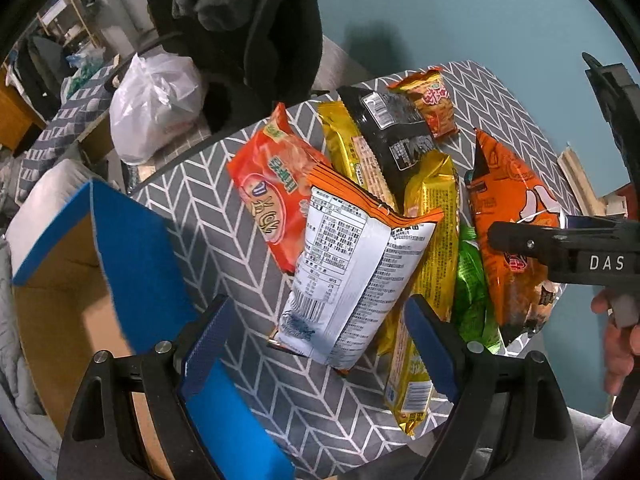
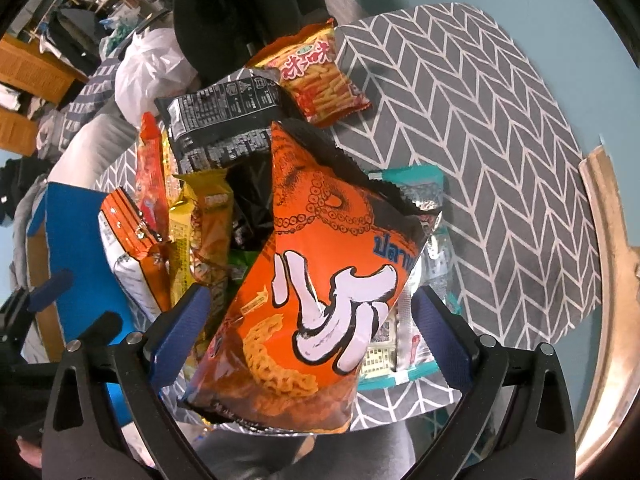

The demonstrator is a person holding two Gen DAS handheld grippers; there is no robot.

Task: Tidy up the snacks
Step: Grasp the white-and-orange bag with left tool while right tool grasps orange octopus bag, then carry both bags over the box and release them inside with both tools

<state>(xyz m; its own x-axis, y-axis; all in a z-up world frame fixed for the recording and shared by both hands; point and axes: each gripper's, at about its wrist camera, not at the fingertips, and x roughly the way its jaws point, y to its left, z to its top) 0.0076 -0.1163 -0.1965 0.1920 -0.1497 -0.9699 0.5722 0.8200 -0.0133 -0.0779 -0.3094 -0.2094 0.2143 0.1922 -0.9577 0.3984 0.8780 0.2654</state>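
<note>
While puffed, crinkly orange octopus-print snack bag (image 2: 304, 280) sits light between wide right gripper (image 2: 316, 344) jaws: pinch near sealed edge gently; left gripper (image 1: 316, 344) equally wide.

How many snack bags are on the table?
9 show; more may be hidden: red bag, white bag, yellow bag, gold bag, black bag, small stick-snack bag, green bag, big orange bag, teal packet behind it.

Teal packet (image 2: 416, 280) mostly hidden behind orange bag (image 2: 316, 288); green packet (image 1: 474, 300) half buried.
</note>
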